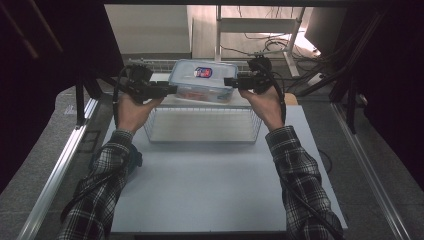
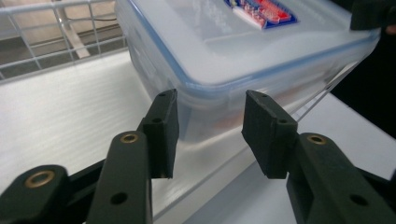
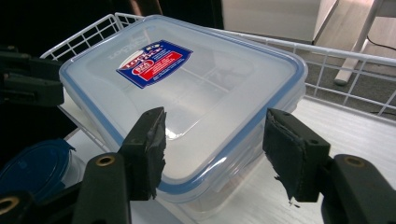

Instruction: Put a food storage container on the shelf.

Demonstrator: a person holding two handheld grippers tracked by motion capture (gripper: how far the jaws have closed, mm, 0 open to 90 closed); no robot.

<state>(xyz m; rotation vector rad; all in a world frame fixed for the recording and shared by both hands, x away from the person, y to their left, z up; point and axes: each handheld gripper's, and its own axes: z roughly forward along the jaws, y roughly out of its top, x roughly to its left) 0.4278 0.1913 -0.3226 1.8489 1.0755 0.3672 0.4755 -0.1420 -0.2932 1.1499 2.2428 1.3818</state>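
A clear plastic box [image 1: 202, 80] with a blue-rimmed lid and a red and blue label rests on a white surface behind a wire basket. My left gripper [image 1: 172, 90] is at its left end and my right gripper [image 1: 227, 81] at its right end, both pointing inward. In the left gripper view the box [image 2: 243, 51] fills the space ahead, and the jaws of the left gripper [image 2: 210, 126] stand apart just before its side wall. In the right gripper view the right gripper [image 3: 215, 144] is spread over the near edge of the box [image 3: 187, 79]. I see neither pad pressing on it.
A white wire basket [image 1: 202, 125] stands just in front of the box on the pale table [image 1: 210, 185]. Wire rails [image 3: 345, 51] run behind the box. A round blue lid [image 3: 32, 170] lies low beside it. Dark frame posts stand at both sides.
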